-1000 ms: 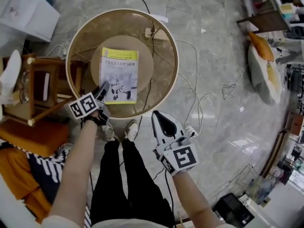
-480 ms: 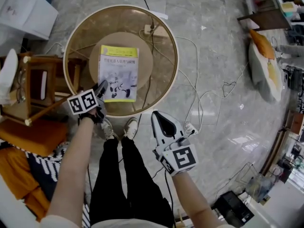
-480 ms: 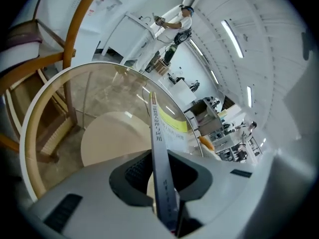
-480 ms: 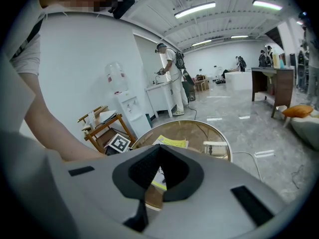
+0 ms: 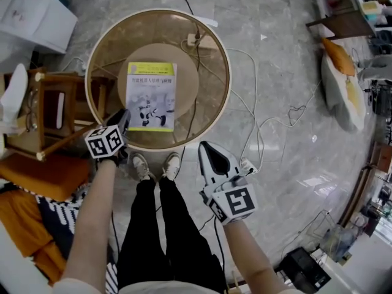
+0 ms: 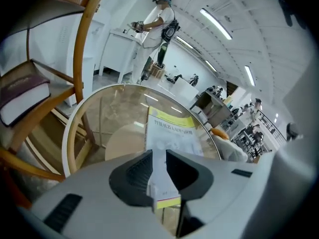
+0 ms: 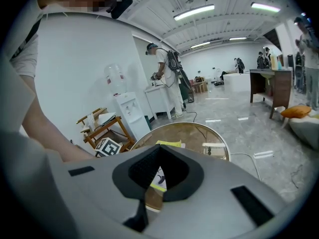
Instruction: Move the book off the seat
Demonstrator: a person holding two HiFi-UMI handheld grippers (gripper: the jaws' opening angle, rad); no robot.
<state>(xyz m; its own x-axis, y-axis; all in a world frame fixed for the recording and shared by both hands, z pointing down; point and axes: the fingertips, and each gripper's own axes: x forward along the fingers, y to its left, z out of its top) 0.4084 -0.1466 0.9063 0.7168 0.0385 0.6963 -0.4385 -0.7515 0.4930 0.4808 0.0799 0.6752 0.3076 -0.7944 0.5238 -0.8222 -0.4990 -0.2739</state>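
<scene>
A book (image 5: 150, 97) with a yellow and white cover lies flat on the round glass table (image 5: 224, 84). It also shows in the left gripper view as the book (image 6: 172, 128). My left gripper (image 5: 122, 117) hovers just off its near left corner. The jaws are opening, and the corner shows in the gap between them without the pads pressing on it (image 6: 158, 156). My right gripper (image 5: 212, 153) hangs shut and empty over the floor, in front of the table's near rim. It points at the table (image 7: 158, 148).
A wooden chair (image 5: 55, 112) stands left of the table with a dark red book (image 6: 25, 91) on it. An orange cushion (image 5: 40, 176) lies below it. Cables and a power strip (image 5: 196, 40) run under and right of the table. The person's shoes (image 5: 153, 164) touch the table's near rim.
The left gripper has drawn back to the lower left, off the book's corner. The book now lies flat a little further left on the table. The right gripper has stayed put.
</scene>
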